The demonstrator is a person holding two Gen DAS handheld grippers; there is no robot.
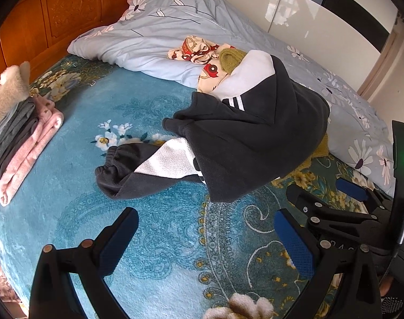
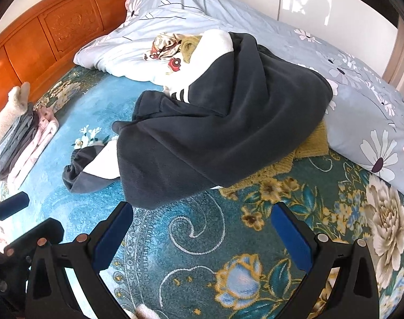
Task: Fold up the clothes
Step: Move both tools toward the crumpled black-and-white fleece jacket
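Left wrist view: the left gripper (image 1: 205,228) hangs over the blue flowered blanket (image 1: 76,122) with its jaws spread wide and nothing between them. The right gripper (image 2: 202,223) is likewise wide open and empty, just short of the near hem of the dark fleece garment (image 2: 215,127). That garment lies crumpled in the middle of the bed, white lining showing, on top of the unfolded heap. The step in hand looks like the reach for the next piece; the next move calls for each gripper to pinch a corner of the hem and pull the garment flat.

Count: one dark garment, one red-patterned cloth (image 1: 202,53) and one mustard knit (image 1: 229,58) unfolded behind it, one folded stack (image 1: 18,135) of about four pieces at the left, one pale quilt (image 1: 159,26).
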